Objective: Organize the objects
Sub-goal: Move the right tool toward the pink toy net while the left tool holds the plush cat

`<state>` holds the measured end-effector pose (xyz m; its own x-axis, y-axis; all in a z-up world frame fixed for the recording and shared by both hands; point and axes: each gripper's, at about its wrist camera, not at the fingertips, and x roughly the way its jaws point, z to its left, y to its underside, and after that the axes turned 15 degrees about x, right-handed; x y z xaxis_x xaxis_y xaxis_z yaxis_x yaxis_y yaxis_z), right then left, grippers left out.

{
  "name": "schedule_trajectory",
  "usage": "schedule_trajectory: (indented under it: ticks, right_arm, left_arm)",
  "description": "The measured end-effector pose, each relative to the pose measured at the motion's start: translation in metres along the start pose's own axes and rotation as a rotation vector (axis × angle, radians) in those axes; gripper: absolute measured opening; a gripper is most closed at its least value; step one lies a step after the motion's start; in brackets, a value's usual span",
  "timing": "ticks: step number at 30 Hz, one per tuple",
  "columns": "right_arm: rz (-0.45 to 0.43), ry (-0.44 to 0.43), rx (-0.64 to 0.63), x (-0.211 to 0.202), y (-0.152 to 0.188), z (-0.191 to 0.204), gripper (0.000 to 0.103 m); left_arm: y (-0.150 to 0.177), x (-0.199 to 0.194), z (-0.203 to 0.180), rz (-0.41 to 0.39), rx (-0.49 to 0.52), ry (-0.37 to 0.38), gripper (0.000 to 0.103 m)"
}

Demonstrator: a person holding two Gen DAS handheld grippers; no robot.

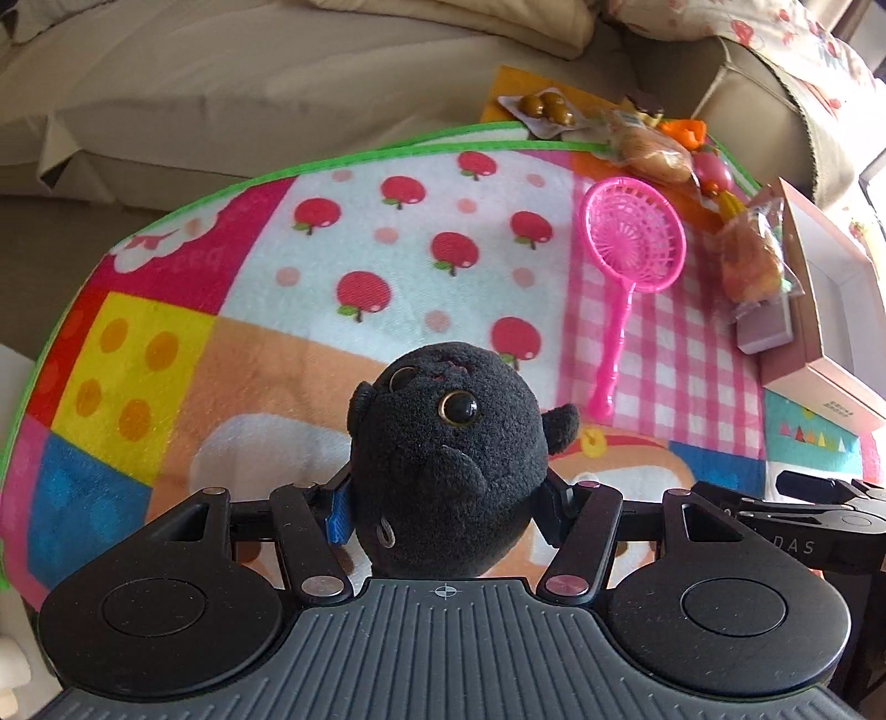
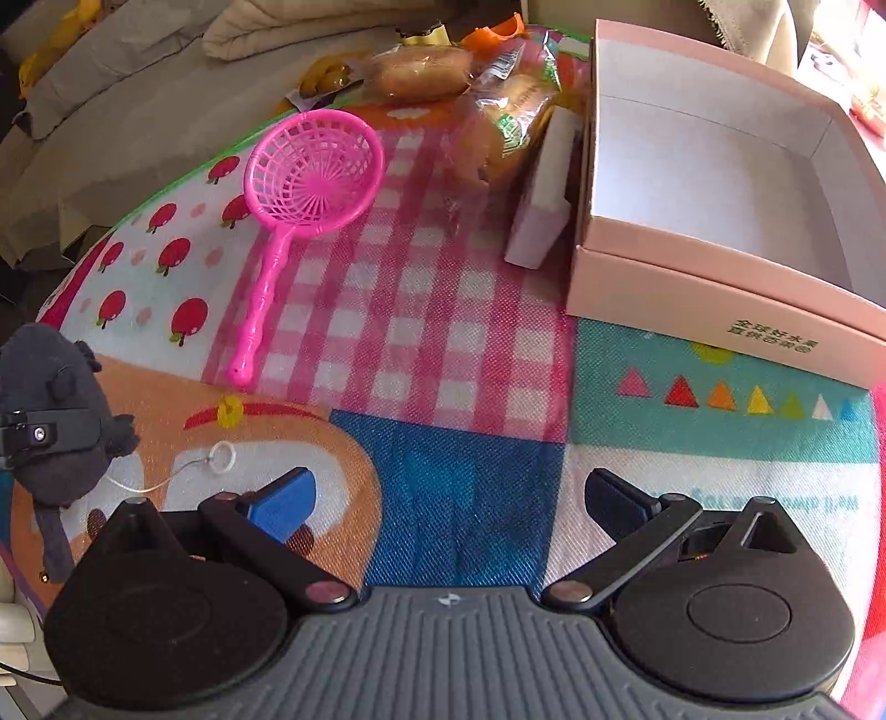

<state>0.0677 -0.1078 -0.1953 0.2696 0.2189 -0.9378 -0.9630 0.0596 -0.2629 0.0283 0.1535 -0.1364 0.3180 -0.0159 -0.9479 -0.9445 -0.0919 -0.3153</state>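
Left claw [image 1: 446, 501]: we clamp the black plush toy [image 1: 448, 459], bound for the pink box [image 2: 714, 183] at two o'clock. Right claw [image 2: 448, 498]: open, empty.

Daylit and bright in both views, light coming from the right side, where the open pale-pink cardboard box [image 2: 714, 149] has a blown-out white inner floor and the top-right corner by the floral fabric [image 1: 797, 50] is washed out. Strong fisheye bending curves the green-edged patchwork play mat [image 1: 310, 266] and smears detail toward the frame edges. Left wrist view is slightly soft with motion blur on the mat print; the fuzzy black plush toy [image 1: 448, 459] reads dark with little texture, shadows soft.
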Motion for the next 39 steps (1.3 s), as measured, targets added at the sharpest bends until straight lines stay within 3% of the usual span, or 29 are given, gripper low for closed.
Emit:
schedule_trajectory:
  ticks: [6,12,17,22,26,29,32,36,39]
  right_arm:
    - [0.002,0.053,-0.016,0.013,0.0,0.01,0.103]
    - [-0.009,0.116,-0.059,0.019,0.004,0.022,0.103]
    - [0.005,0.142,-0.019,0.021,-0.003,0.026,0.103]
    - [0.043,0.16,-0.014,0.024,-0.012,0.03,0.103]
    - [0.134,0.172,-0.029,0.028,-0.029,0.035,0.103]
    - [0.17,0.118,-0.028,0.025,-0.043,0.038,0.103]
    - [0.093,0.027,-0.086,0.007,-0.056,0.055,0.103]
    - [-0.098,-0.005,-0.308,-0.009,-0.075,0.103,0.103]
    - [-0.169,-0.033,-0.412,0.001,-0.1,0.123,0.103]
  left_arm:
    - [0.005,0.003,0.017,0.001,-0.004,-0.03,0.065]
    - [0.001,0.005,0.015,0.013,0.006,-0.041,0.065]
    - [-0.004,0.008,0.006,0.052,0.023,-0.097,0.065]
    - [-0.009,0.01,0.001,0.085,0.022,-0.115,0.065]
    - [-0.011,0.008,-0.002,0.09,0.043,-0.143,0.065]
    - [-0.007,0.006,-0.002,0.097,0.036,-0.158,0.065]
    - [-0.002,0.004,-0.001,0.104,0.016,-0.169,0.065]
    - [0.004,-0.001,0.001,0.101,-0.016,-0.18,0.065]
    - [0.008,-0.003,0.003,0.101,-0.041,-0.198,0.065]
